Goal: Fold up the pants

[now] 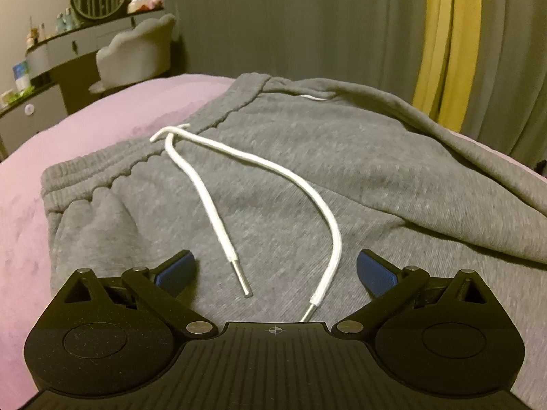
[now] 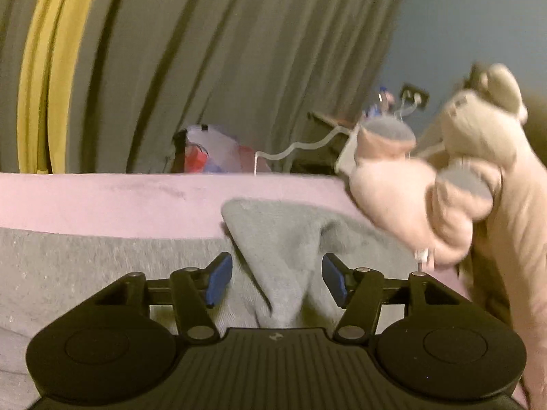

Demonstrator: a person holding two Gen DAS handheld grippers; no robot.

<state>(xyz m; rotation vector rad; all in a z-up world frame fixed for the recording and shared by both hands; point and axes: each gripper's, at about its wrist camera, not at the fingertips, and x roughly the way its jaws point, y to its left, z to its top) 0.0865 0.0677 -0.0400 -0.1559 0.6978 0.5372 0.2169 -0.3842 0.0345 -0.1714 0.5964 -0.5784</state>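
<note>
Grey sweatpants (image 1: 307, 177) lie on a pink bed cover (image 1: 85, 130), with the elastic waistband (image 1: 112, 167) at the left. A white drawstring (image 1: 273, 169) runs down the cloth, and its two metal tips rest between the fingers of my left gripper (image 1: 275, 273). That gripper stands wide open just above the fabric. In the right wrist view, a raised peak of the grey sweatpants (image 2: 273, 239) stands between the blue pads of my right gripper (image 2: 276, 280). Those jaws are open and the pads are apart from the cloth.
A pink plush toy (image 2: 427, 188) lies on the bed cover (image 2: 102, 201) close to the right gripper's right side. Grey curtains with a yellow stripe (image 1: 444, 41) hang behind the bed. A dressing table (image 1: 51, 54) and a padded chair (image 1: 136, 51) stand at the far left.
</note>
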